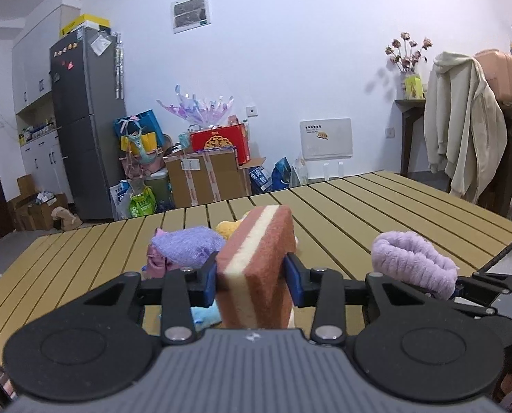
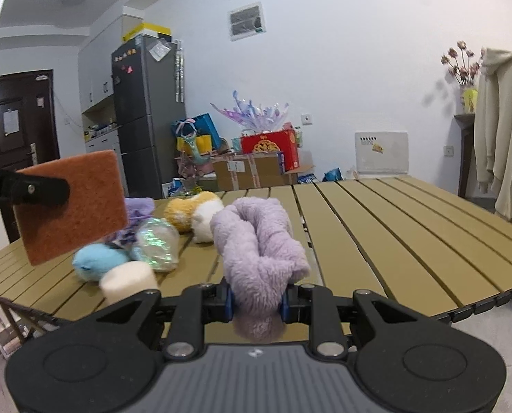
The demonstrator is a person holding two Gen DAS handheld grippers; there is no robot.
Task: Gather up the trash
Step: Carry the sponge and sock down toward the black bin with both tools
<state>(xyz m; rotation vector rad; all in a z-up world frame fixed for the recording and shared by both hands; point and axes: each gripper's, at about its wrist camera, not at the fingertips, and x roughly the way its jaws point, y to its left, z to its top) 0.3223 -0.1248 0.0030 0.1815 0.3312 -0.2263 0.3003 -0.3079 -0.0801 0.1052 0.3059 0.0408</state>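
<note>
Showing blue plush point(image 2: 97, 261) only rightward

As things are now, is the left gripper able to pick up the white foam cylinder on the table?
Probably not yet: the left gripper has its jaws closed on the sponge, so nothing frees it to take the white foam cylinder.

Brown-and-cream sponge point(image 1: 256, 268) held on edge; fluffy lilac cloth point(image 2: 259, 258) bunched, both above table.

Bright, even room light with a cool blue tint. Soft shadows on the wall point(image 1: 290, 69). Bent, dark corners from the fisheye. Slightly blurry up close.
</note>
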